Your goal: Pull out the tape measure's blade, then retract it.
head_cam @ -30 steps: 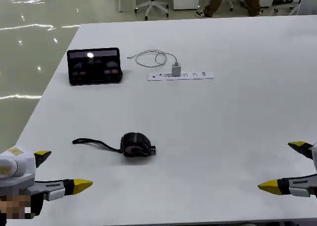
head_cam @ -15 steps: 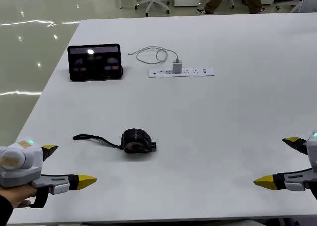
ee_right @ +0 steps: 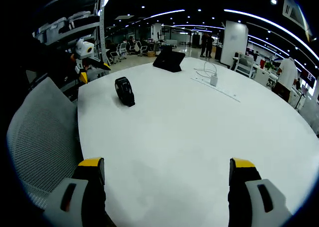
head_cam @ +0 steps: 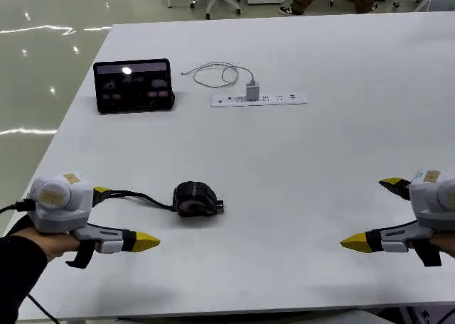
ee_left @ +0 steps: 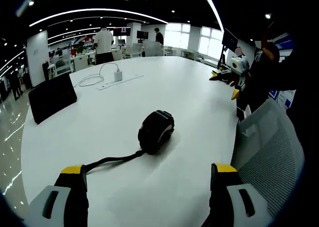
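head view: tape measure point(head_cam: 195, 200) lies on table point(head_cam: 320, 146) | left gripper point(head_cam: 128, 216) has come closer, beside its strap point(head_cam: 135, 195), wide open, empty | right gripper point(head_cam: 367, 213) wide open, empty | blade probably still inside, grasp next

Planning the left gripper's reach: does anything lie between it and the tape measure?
Nothing separate: only the tape measure's own strap trails across the table toward the open left gripper.

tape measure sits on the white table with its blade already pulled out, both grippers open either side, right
No: the head view shows the tape measure fully retracted, nothing pulled out, only its strap trailing. The left gripper and right gripper are open either side.
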